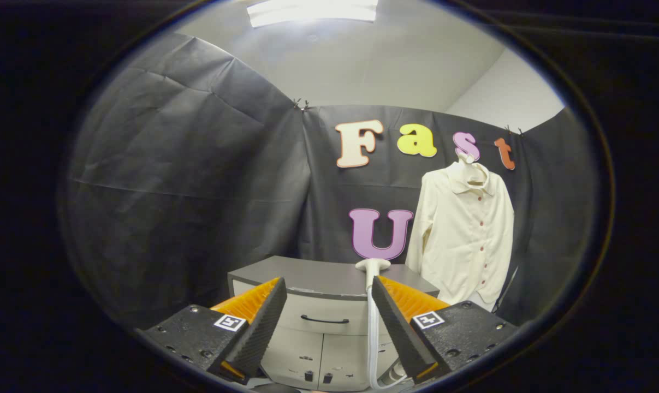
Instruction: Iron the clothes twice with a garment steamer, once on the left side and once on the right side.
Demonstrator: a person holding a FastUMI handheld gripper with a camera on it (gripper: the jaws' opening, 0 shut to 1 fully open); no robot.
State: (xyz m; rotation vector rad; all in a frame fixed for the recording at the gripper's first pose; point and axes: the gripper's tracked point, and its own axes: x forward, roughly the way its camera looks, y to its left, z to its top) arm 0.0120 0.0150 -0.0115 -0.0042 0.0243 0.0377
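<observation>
1. Your gripper (327, 305) is nearest to you, its two fingers (263, 322) spread wide apart and released, holding nothing.
2. Just beyond the fingers stands a grey cabinet serving as the bench (318, 275), with a flat grey top, a drawer with a dark curved handle (324, 320), and two lower doors beneath it.
3. The garment steamer (372, 267) stands upright at the front of the bench, just beside the inner edge of your right finger. Its pale head rises above the bench top.
4. A white hose (373, 344) drops from the steamer head down the front of the bench, between your fingers and close against the right one.
5. To the right of the bench and further back hangs a cream long-sleeved shirt (463, 234) with a collar and a row of small dark buttons down its front. It faces you, and its hem reaches below the bench top.
6. Black cloth walls (187, 180) close in behind the bench and the shirt.
7. Farthest, above the walls, are a pale ceiling and a bright ceiling light (313, 11).
</observation>
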